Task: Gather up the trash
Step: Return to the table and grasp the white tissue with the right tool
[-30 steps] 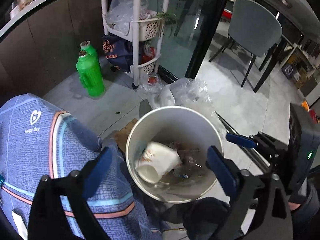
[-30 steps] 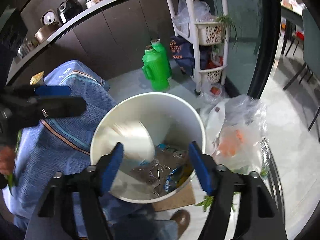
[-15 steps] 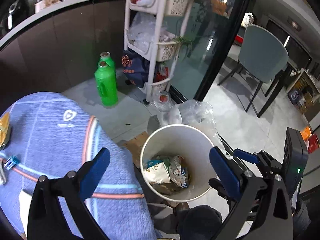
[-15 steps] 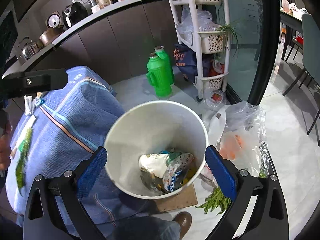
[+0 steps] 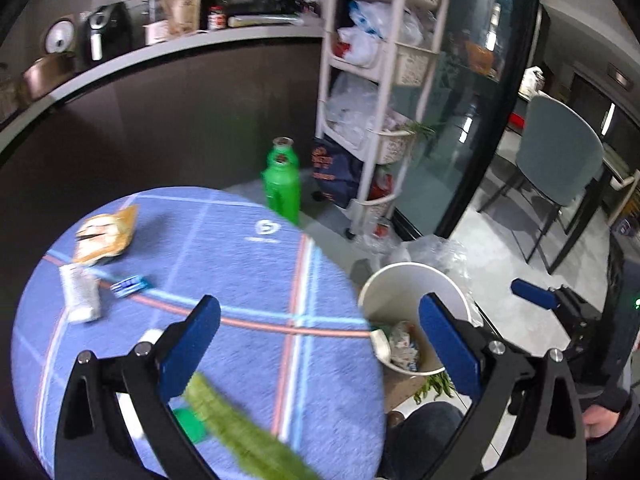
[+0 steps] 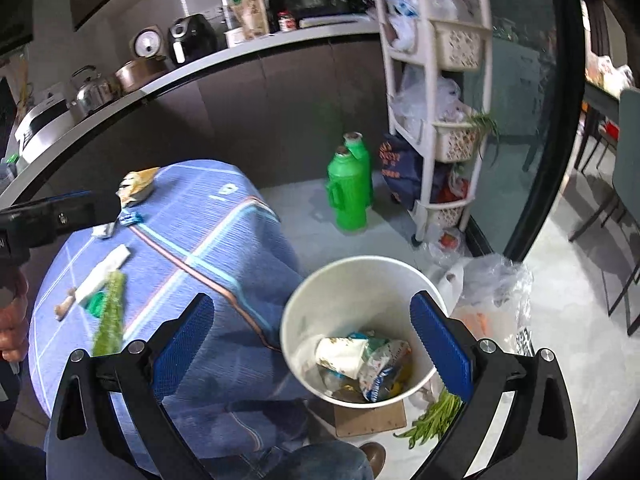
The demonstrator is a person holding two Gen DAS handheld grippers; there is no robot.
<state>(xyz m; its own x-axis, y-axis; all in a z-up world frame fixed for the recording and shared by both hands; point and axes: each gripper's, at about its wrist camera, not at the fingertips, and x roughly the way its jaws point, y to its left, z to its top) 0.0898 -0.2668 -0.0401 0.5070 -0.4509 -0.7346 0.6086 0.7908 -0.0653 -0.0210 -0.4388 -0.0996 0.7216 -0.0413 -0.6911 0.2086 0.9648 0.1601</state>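
My left gripper [image 5: 320,344] hangs open over the blue tablecloth [image 5: 248,272], with nothing between its pads. On the cloth lie a tan snack bag [image 5: 106,234], a white wrapper [image 5: 80,294], a small blue wrapper [image 5: 130,285] and a long green piece [image 5: 240,432] just under the left pad. My right gripper [image 6: 310,344] is open and empty above the white bin [image 6: 352,292]. Inside the bin are a paper cup [image 6: 344,354] and a crumpled snack bag [image 6: 384,364]. The bin [image 5: 408,288] stands on the floor beside the table.
Two green flasks [image 6: 348,196] and a white basket rack [image 6: 440,120] stand behind the bin. Clear plastic bags [image 6: 492,292], green stalks [image 6: 432,416] and cardboard [image 6: 368,416] lie around it. A glass door and a grey chair [image 5: 560,152] are on the right. A person's leg and shoe [image 6: 372,454] are below.
Both grippers rose away from the bin. The left one swung left over the table, bringing the wrappers into view. The right jaws widened, and the cup now lies in the bin.
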